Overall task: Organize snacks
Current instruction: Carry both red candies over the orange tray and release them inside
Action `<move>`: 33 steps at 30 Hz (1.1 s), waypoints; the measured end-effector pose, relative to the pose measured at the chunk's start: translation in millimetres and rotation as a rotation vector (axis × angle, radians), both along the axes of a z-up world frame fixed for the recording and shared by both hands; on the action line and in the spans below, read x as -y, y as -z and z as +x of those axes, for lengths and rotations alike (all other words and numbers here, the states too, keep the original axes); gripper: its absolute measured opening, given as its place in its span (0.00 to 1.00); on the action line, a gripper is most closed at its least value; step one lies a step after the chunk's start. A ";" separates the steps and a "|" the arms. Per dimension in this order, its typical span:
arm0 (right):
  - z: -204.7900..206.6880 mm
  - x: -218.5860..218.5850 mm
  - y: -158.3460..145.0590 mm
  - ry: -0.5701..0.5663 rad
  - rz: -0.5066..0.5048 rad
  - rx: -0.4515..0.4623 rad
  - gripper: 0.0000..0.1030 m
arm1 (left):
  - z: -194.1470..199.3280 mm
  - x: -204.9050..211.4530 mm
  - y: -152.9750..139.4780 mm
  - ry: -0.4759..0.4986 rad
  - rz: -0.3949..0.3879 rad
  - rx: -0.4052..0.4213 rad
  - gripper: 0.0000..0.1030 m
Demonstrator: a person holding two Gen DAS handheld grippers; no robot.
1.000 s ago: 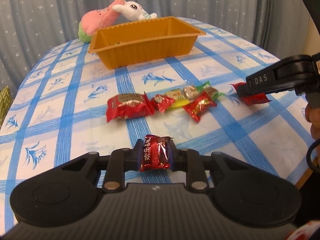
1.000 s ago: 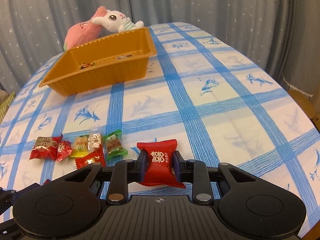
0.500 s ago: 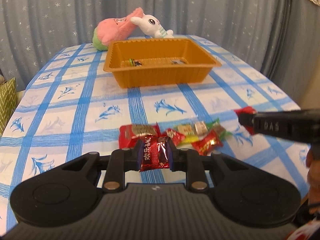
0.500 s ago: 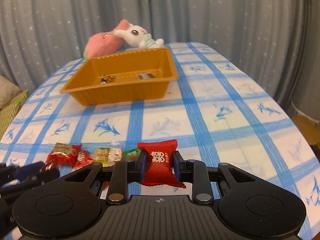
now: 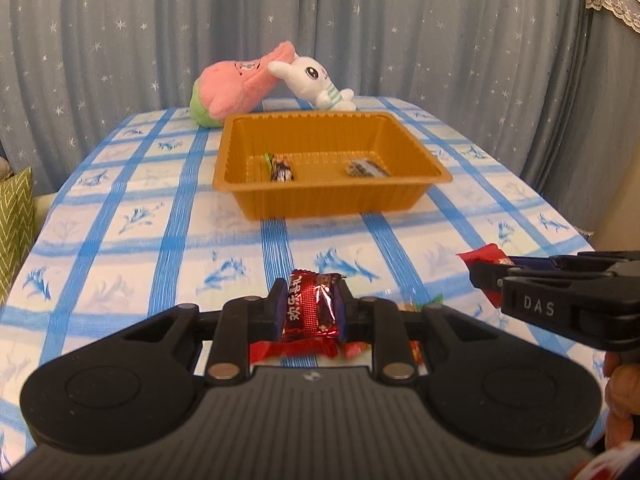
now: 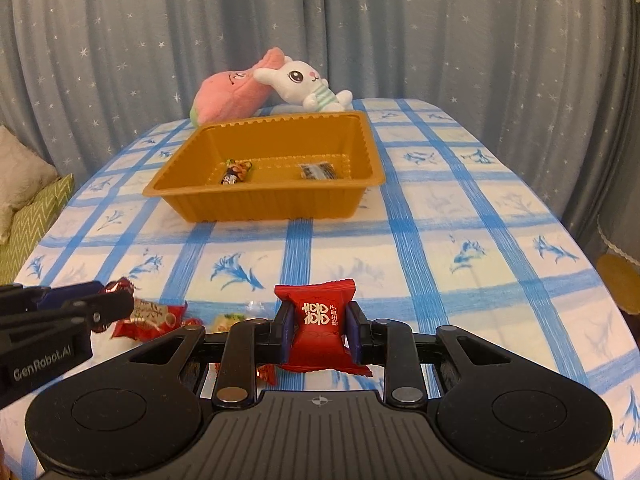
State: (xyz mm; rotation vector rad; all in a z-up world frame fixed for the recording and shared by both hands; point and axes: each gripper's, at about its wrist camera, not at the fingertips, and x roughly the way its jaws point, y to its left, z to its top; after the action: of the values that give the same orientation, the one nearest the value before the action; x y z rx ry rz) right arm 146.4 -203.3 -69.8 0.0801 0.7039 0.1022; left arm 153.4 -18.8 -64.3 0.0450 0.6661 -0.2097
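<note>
Tongs (image 5: 310, 307) w/ candy (image 5: 311, 307) now nearer tray (image 5: 332, 196)

Both views are evenly and warmly lit, soft and without hard shadows. Fisheye bending curves the curtain (image 5: 400, 28) and tablecloth (image 6: 480, 216) toward the edges, with dark vignetting in the upper corners. Small glints show on the foil candy wrapper (image 5: 310, 306). Focus stays sharp mid-frame.
</note>
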 end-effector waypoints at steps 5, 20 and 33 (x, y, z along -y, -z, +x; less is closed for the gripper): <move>17.8 3.9 -8.2 -0.005 -0.007 0.020 0.27 | 19.4 1.6 -8.7 0.009 0.011 0.024 0.21; 73.9 6.8 -35.4 -0.016 0.001 0.092 0.27 | 91.3 8.9 -32.5 0.016 0.001 0.098 0.21; 139.7 3.3 -42.0 -0.030 0.010 0.119 0.27 | 155.6 9.6 -29.4 0.001 -0.017 0.095 0.21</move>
State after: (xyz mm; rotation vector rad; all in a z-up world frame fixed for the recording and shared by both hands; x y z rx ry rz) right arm 286.1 -206.7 -27.8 0.0725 0.5854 0.1386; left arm 309.0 -28.4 -34.9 0.0392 0.5698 -0.2130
